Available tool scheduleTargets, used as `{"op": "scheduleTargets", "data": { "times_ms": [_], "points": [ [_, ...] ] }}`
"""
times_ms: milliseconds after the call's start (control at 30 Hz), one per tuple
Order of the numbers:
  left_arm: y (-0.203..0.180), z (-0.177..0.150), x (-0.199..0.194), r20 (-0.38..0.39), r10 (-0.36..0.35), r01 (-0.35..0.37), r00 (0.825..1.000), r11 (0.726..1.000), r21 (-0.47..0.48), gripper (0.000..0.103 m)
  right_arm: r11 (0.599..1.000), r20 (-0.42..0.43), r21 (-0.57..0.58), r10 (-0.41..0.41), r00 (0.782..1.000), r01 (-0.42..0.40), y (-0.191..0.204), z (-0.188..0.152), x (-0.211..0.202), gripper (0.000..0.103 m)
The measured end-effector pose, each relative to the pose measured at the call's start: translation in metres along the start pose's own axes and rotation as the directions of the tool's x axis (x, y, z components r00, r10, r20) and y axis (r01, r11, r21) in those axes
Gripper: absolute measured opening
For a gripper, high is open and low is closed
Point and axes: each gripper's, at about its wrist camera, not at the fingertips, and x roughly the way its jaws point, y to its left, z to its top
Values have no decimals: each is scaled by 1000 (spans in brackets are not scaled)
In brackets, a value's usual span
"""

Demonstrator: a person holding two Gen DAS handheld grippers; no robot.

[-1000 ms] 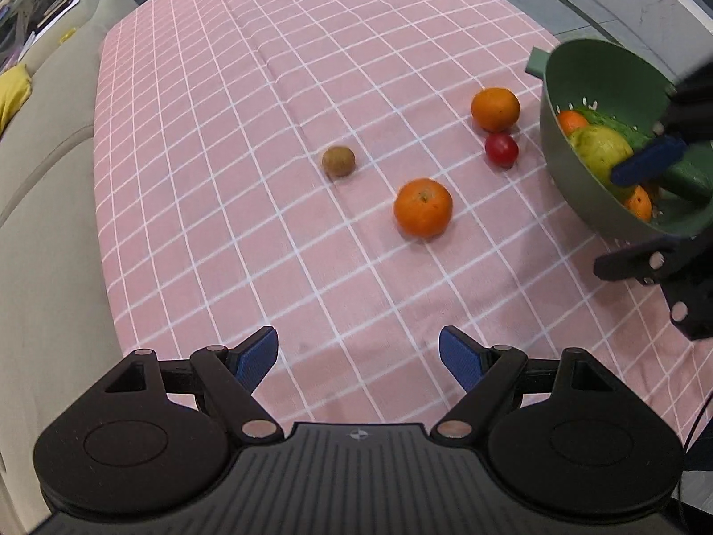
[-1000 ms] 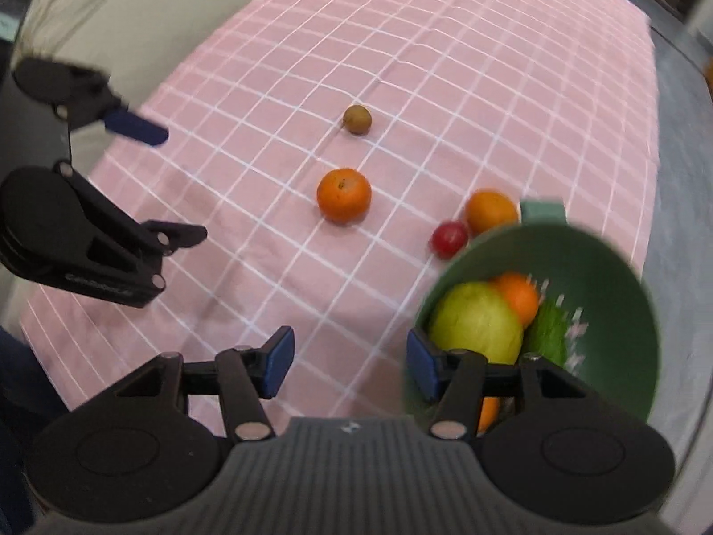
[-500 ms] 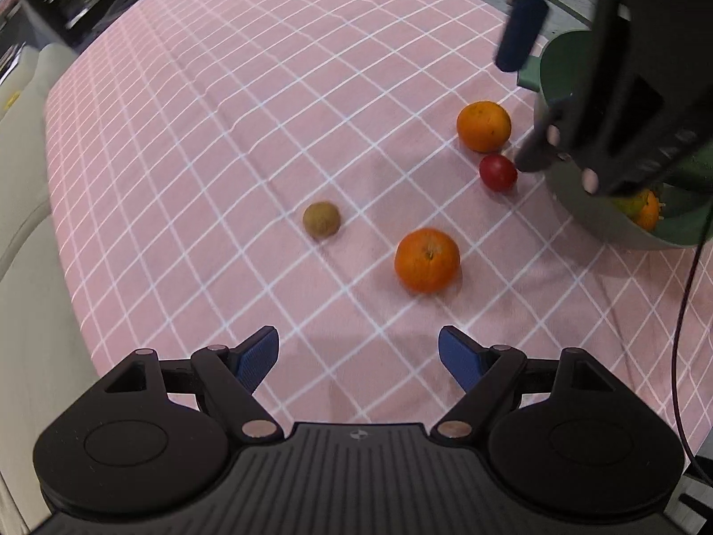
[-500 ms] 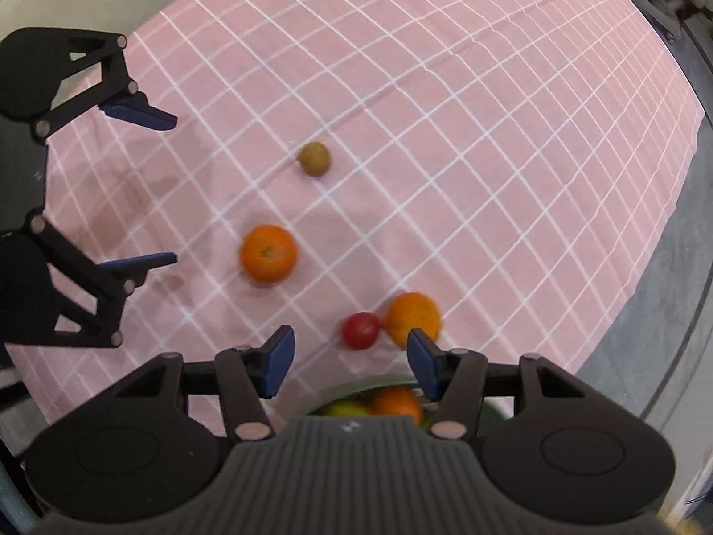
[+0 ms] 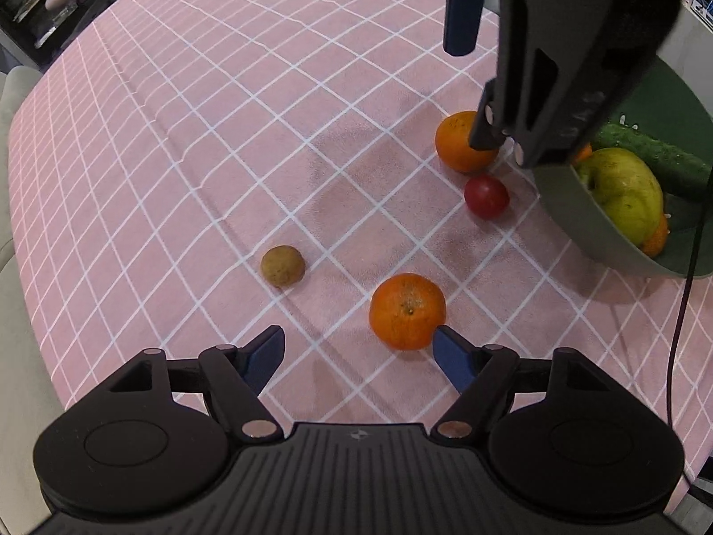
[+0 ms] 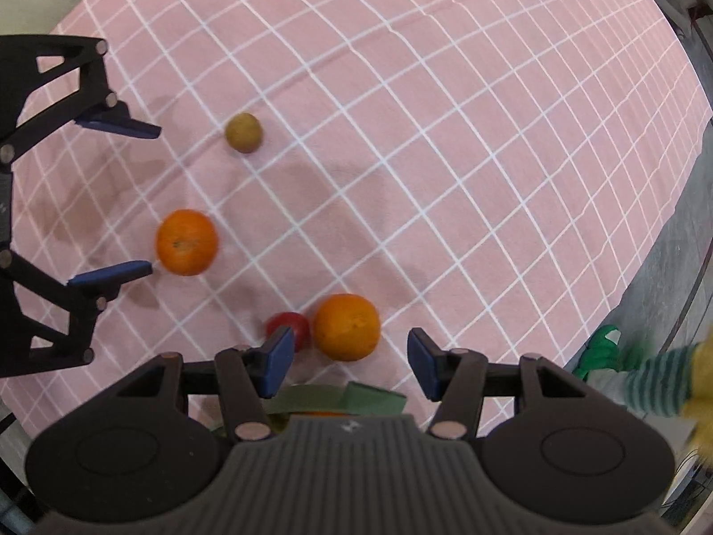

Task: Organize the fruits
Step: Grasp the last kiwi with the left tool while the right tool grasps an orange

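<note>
A: Left gripper [image 5: 358,350]: we see the jaws wide and closing, the near orange [image 5: 407,310] just ahead, against the right pad's tip, not gripped.

B: Right gripper [image 6: 351,359]: we read it as partly open, empty, over the far orange [image 6: 346,326] and tomato [image 6: 292,325], which sit together.

A: Kiwi [image 5: 283,265] lies apart on the pink cloth [image 5: 223,133].

B: Green bowl [image 5: 575,218] at right holds an apple [image 5: 626,194], cucumber [image 5: 650,158] and more oranges.
</note>
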Motion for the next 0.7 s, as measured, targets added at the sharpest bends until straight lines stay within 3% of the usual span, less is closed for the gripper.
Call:
{"op": "scheduleTargets", "data": {
  "times_ms": [300,700],
  "points": [
    [12,4,5,-5,-3,3,1000,1000,30,88,1000,-18,16,11,1000,-11,-12,5,15,58],
    [48,18,6,10,32,-32,999,999,-35,88,996,-50,44,84,995,-82,-15,2,51,58]
  ]
}}
